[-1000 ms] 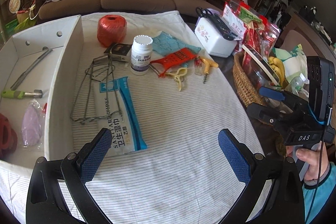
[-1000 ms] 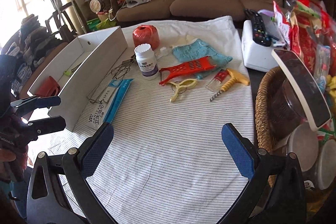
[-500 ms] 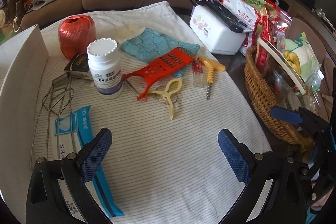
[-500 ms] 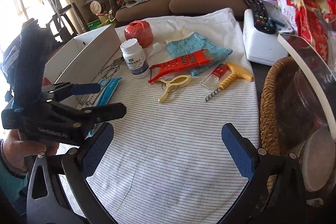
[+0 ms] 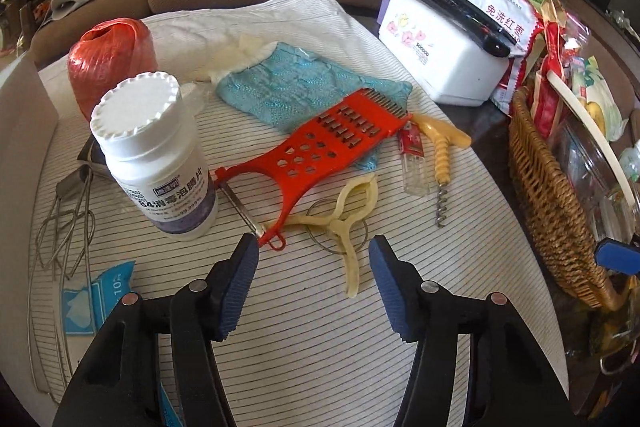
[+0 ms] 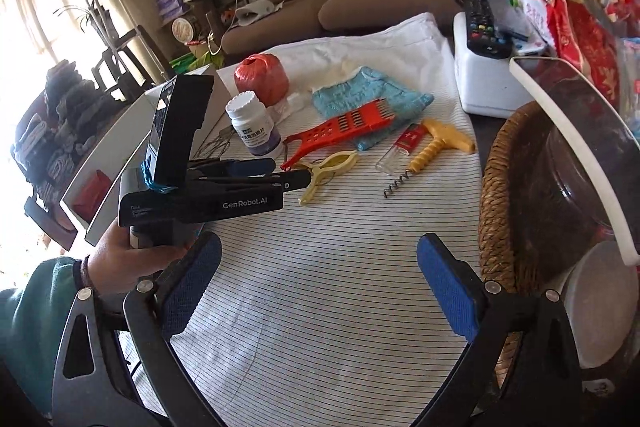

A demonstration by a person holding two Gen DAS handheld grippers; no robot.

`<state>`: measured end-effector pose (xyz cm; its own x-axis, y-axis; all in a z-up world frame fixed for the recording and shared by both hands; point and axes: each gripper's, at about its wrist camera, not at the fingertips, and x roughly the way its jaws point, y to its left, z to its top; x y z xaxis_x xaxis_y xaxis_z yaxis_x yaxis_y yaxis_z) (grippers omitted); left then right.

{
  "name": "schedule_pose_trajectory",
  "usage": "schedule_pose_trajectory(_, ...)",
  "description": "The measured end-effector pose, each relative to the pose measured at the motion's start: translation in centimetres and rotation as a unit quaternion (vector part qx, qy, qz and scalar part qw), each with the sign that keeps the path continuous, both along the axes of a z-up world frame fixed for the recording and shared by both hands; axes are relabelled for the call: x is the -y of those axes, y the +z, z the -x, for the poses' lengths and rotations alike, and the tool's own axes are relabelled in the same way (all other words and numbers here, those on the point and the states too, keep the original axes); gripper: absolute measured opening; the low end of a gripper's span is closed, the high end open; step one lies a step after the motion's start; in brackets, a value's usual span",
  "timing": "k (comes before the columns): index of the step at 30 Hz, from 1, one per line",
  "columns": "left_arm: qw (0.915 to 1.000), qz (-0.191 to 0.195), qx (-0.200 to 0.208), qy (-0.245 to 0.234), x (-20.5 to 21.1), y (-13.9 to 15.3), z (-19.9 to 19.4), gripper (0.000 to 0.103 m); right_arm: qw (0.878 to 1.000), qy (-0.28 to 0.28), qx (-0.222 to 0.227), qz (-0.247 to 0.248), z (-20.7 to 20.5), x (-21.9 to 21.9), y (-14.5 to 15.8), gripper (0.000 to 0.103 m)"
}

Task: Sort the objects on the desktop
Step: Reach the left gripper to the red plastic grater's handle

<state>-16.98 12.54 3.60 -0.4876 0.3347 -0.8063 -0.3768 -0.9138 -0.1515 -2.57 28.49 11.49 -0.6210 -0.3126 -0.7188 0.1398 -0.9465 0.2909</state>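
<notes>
1. The left gripper [image 5: 312,259] is closing right now, jaws about halfway in, and nothing is pinched yet. The cream plastic peeler [image 5: 344,223] and the handle end of the flat red plastic grater [image 5: 320,147] sit just beyond its tips on the striped cloth [image 5: 320,347]
2. Looks like it's about to grab one of those to sort it
3. Compared with a second ago it's moved in from the near edge, jaws no longer wide
4. The right gripper [image 6: 318,279] hangs wide open, empty, barely shifted
</notes>
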Motion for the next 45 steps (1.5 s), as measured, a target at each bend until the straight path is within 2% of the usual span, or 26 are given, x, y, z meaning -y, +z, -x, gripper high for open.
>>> schedule_pose_trajectory(4,0.9998,0.017,0.000,0.006,-0.3,-0.2,0.5,0.059,1.000,0.005,0.004,-0.006,0.2,0.4,-0.4,0.099)
schedule_pose_trajectory(8,0.9999,0.014,0.003,0.007,-0.3,-0.3,0.9,0.059,1.000,0.006,0.007,-0.010,0.2,0.6,-0.6,0.099)
schedule_pose_trajectory(17,0.9994,0.033,0.001,-0.003,-1.2,-1.0,2.2,0.056,1.000,0.003,0.008,-0.010,0.1,0.6,-0.8,0.099)
schedule_pose_trajectory(23,0.9992,0.036,-0.011,0.014,-0.9,-0.8,2.9,0.032,1.000,0.006,0.012,-0.008,0.2,0.7,-1.1,0.099)
schedule_pose_trajectory(24,0.9992,0.035,-0.013,0.013,-0.9,-0.8,3.0,0.016,1.000,0.006,0.013,-0.006,0.3,0.7,-1.1,0.099)
schedule_pose_trajectory(28,0.9996,0.017,-0.020,0.006,-0.3,0.0,2.4,0.014,1.000,0.004,0.016,-0.003,0.3,0.6,-1.4,0.099)
schedule_pose_trajectory(31,0.9998,0.012,-0.016,-0.007,0.1,0.6,1.2,0.005,1.000,0.002,0.019,0.004,0.5,0.4,-1.6,0.099)
schedule_pose_trajectory(36,0.9995,0.001,0.002,-0.030,1.0,0.8,-1.8,0.005,0.999,0.001,0.022,0.028,0.6,0.3,-1.8,0.099)
schedule_pose_trajectory(39,0.9998,0.000,0.001,-0.020,1.5,1.0,-2.4,0.007,0.999,-0.002,0.025,0.028,0.7,0.5,-1.8,0.099)
schedule_pose_trajectory(41,0.9999,-0.003,0.002,-0.015,1.6,1.2,-1.7,0.028,0.999,-0.001,0.027,0.033,0.8,0.9,-1.9,0.099)
schedule_pose_trajectory(42,0.9996,-0.013,0.005,-0.023,1.4,1.3,-1.2,0.049,0.999,0.000,0.026,0.033,0.7,1.1,-1.9,0.099)
schedule_pose_trajectory(43,0.9992,-0.019,0.005,-0.034,1.0,1.5,-0.7,0.058,0.999,0.002,0.025,0.032,0.6,1.3,-1.8,0.099)
schedule_pose_trajectory(45,0.9985,-0.001,-0.006,-0.054,-0.3,2.1,0.3,0.064,0.999,0.006,0.020,0.031,0.4,1.5,-1.5,0.099)
